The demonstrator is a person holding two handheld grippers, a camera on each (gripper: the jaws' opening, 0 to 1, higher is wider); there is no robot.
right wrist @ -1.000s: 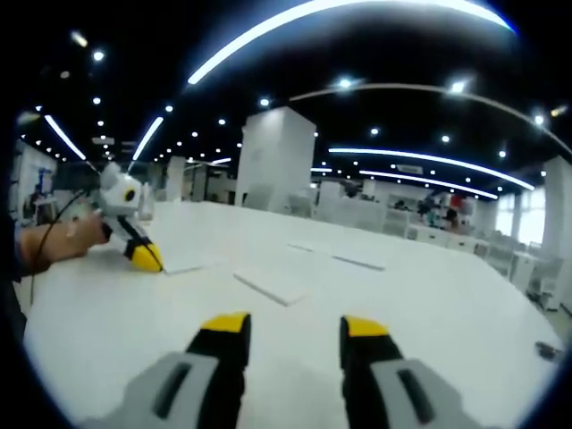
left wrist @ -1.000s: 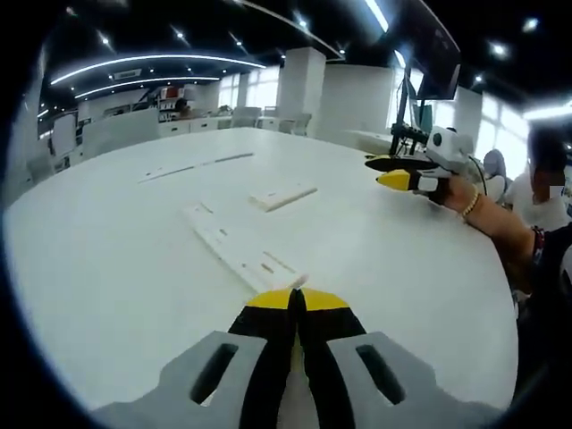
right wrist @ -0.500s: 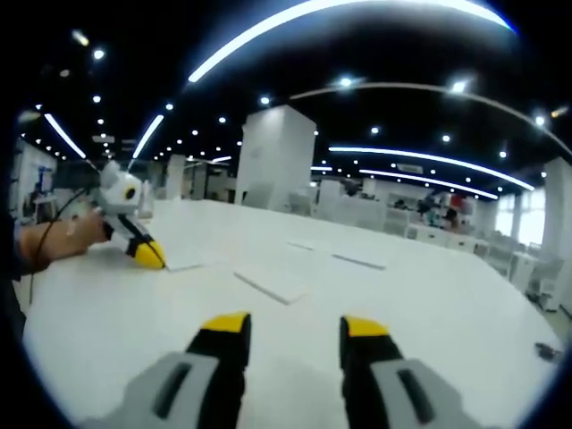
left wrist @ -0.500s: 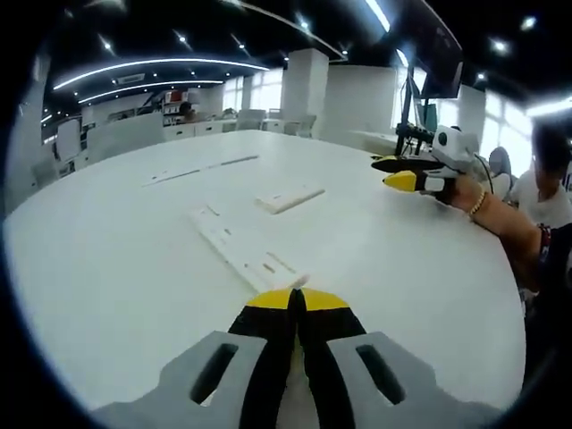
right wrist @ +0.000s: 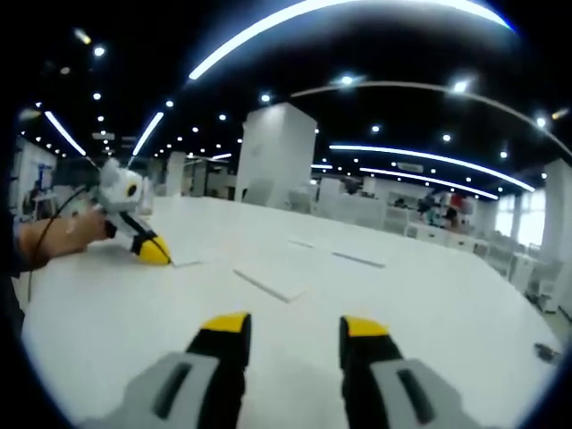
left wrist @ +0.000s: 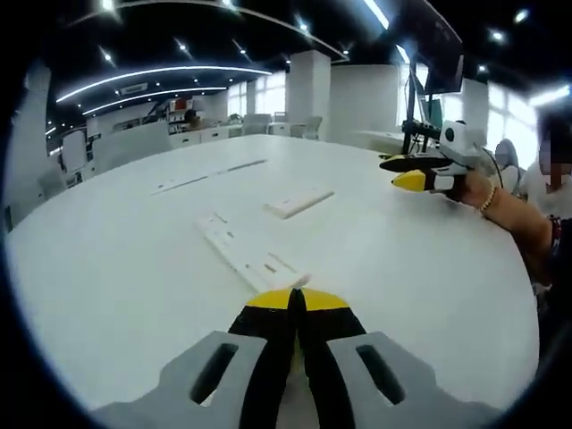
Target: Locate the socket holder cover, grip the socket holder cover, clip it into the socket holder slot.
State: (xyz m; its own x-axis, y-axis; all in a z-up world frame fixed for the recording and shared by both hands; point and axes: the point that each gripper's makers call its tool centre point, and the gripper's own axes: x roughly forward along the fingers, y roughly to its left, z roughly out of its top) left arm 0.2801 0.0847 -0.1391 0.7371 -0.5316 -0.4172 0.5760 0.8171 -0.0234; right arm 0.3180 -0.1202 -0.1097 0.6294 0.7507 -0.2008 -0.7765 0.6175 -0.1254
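Centrally in the left gripper view, the left gripper [left wrist: 298, 299], jaws pressed together, sits at the near end of the long white socket holder [left wrist: 246, 255], with the flat cover [left wrist: 299, 201] lying apart just above it on the white table [left wrist: 107, 295]. At right, the right gripper [left wrist: 413, 172], jaws spread, hovers over bare tabletop; two thin strips [left wrist: 207, 174] lie toward the upper left.
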